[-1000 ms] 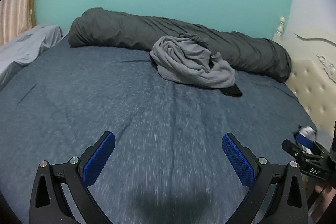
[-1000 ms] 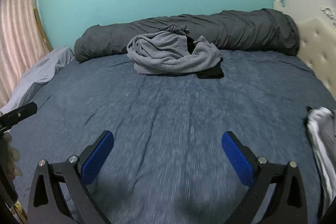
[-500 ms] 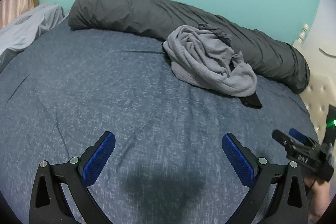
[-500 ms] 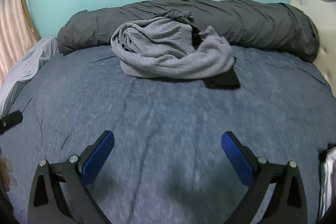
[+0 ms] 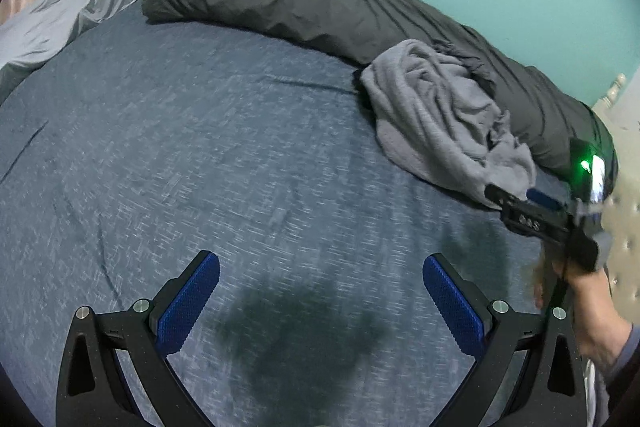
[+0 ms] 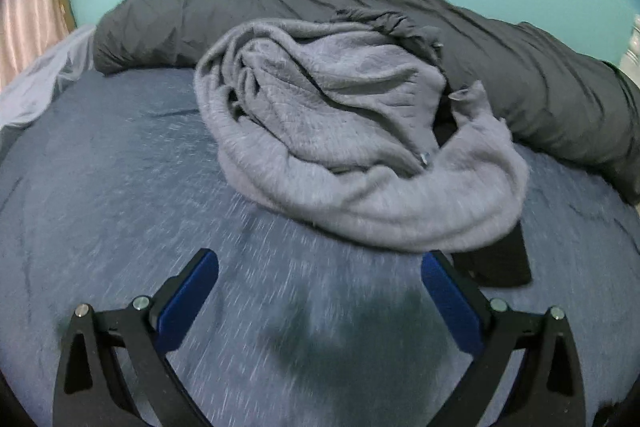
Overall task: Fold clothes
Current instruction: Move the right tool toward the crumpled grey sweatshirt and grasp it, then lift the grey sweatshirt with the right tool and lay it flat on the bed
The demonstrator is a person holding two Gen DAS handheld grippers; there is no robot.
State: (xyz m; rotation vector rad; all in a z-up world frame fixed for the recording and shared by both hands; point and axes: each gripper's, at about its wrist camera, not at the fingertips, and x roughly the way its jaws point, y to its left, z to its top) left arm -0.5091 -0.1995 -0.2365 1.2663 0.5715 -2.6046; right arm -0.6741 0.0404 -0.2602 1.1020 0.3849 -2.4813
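Both claws, left (image 5: pixel 321 289) and right (image 6: pixel 320 287), were wide open, empty; grey sweater (image 6: pixel 352 147) lay crumpled by the bed's (image 6: pixel 100 167) far edge, needing grabbing.

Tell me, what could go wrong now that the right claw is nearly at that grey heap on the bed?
The grey garment is crumpled, so the open right gripper might pinch several layers and lift a tangle. A black item lies partly under its near edge, beside the right fingertip, and could be caught too. The dark rolled duvet touches the heap behind and may snag.
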